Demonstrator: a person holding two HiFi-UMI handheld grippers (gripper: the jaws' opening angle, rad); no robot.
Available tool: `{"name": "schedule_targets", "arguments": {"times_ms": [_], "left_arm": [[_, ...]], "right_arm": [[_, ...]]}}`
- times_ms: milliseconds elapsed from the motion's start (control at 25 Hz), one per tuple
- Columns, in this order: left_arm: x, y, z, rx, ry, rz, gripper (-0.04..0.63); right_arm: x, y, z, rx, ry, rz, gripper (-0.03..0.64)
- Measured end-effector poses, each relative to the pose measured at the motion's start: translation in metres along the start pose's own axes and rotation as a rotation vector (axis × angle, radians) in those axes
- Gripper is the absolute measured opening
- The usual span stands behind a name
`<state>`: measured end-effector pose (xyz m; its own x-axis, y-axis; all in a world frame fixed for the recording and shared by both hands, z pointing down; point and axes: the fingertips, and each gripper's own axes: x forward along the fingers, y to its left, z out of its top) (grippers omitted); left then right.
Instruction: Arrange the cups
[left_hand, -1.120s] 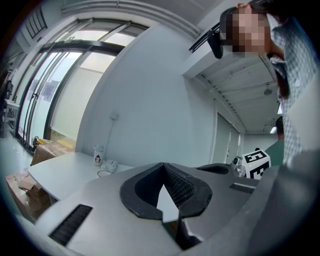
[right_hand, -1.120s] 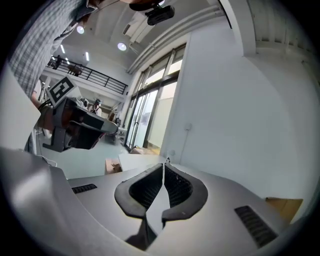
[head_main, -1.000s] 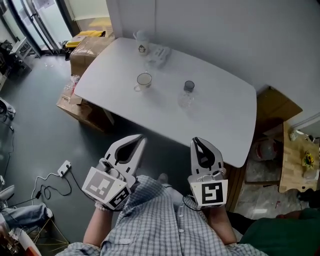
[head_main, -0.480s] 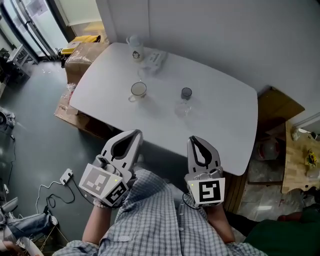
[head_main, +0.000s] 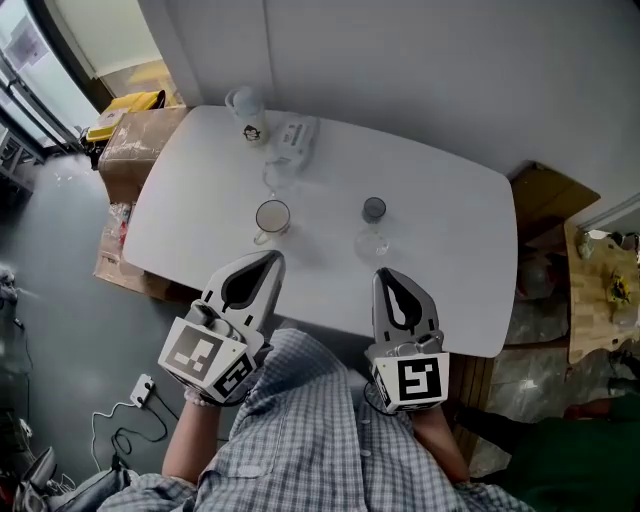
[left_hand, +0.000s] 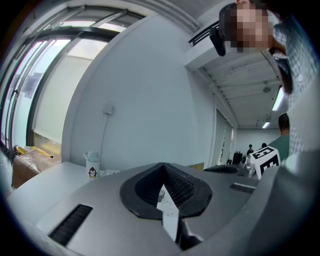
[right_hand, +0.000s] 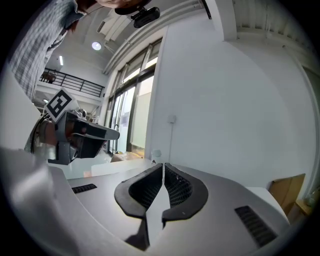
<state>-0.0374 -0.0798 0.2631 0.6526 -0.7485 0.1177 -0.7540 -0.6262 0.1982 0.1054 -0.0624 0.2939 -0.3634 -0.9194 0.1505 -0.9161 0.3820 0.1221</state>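
Head view. I saw the left gripper (head_main: 270, 258) and the right gripper (head_main: 386, 276) held side by side above the near edge of the white table (head_main: 450, 260), both pointing across it and neither touching any cup. A glass mug (head_main: 271, 217) stood just beyond the left gripper's tips. A dark-rimmed cup (head_main: 374, 209) stood beyond the right gripper, with a clear glass (head_main: 372, 241) just beside it on the near side. What looked like another clear glass (head_main: 277, 177) sat farther back, though it was too faint for me to be sure. At the far left corner stood a penguin bottle (head_main: 247, 111), next to a white packet (head_main: 294, 136). A cardboard box (head_main: 135, 135) lay on the floor left of the table.

Left gripper view. The jaws were pressed together at the tips, with nothing between them. The penguin bottle appeared at far left on the tabletop, and the right gripper's marker cube at the right edge.

Right gripper view. Its jaws likewise met tip to tip and held nothing. The left gripper showed at the left, level with it.
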Motion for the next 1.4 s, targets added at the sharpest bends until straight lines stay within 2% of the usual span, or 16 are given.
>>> {"name": "schedule_targets", "arguments": {"times_ms": [200, 400, 640, 720, 800, 1160, 1400], "left_arm": [[0.009, 0.058, -0.002, -0.015, 0.041, -0.004, 0.011], [0.006, 0.117, -0.009, -0.044, 0.072, 0.016, 0.011], [0.006, 0.161, -0.028, -0.032, 0.130, -0.002, 0.011], [0.006, 0.172, -0.034, -0.047, 0.147, -0.016, 0.011], [0.006, 0.179, -0.039, -0.061, 0.158, -0.033, 0.011], [0.009, 0.196, -0.061, -0.103, 0.214, -0.050, 0.011], [-0.002, 0.205, -0.071, -0.116, 0.230, -0.021, 0.011]], "right_arm": [[0.050, 0.031, -0.014, 0.029, 0.101, -0.002, 0.028], [0.096, 0.076, -0.045, 0.088, 0.206, 0.062, 0.028], [0.139, 0.118, -0.084, 0.109, 0.327, 0.091, 0.031], [0.150, 0.129, -0.094, 0.122, 0.364, 0.095, 0.040], [0.158, 0.139, -0.104, 0.152, 0.399, 0.104, 0.083], [0.188, 0.183, -0.148, 0.226, 0.536, 0.158, 0.097], [0.206, 0.186, -0.161, 0.245, 0.566, 0.113, 0.106]]}}
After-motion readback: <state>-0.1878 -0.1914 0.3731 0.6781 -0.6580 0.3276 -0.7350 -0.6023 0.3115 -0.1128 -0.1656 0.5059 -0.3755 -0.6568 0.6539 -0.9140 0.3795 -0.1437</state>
